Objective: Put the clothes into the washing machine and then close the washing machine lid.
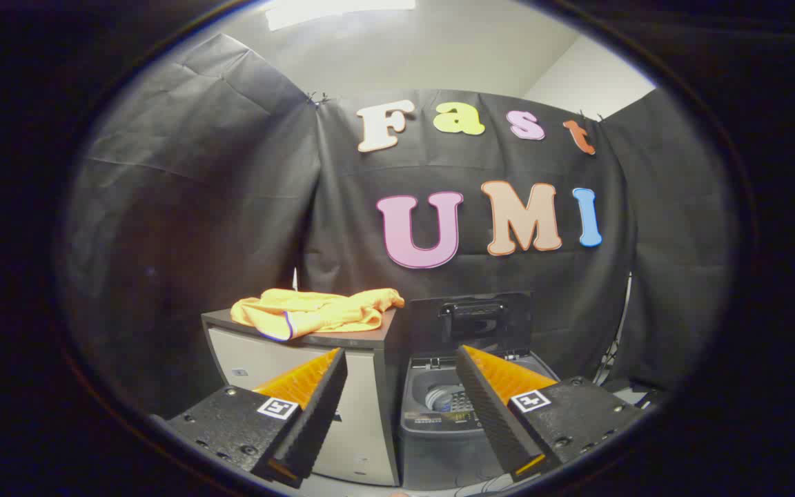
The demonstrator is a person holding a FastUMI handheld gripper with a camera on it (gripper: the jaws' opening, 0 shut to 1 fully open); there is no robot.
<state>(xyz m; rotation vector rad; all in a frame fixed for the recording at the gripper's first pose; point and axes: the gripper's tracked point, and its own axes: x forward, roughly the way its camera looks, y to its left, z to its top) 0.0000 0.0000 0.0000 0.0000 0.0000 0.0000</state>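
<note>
The gripper [401, 362] is nearest, its jaws spread wide and holding nothing. Beyond them the orange clothes [315, 312] lie heaped on a cabinet [363, 386], just beside the washing machine [449, 414], whose lid [470, 323] stands up. Best to aim at the thick middle of the heap and pinch deep, so no sleeve trails.

The tool [401, 366] is held level, its two fingers [315, 400] spread wide apart with nothing between them and touching nothing. Each finger angles inward toward its tip, and each carries a small square marker [277, 407] on its flat upper block. Ridged pads line the inner faces.
</note>
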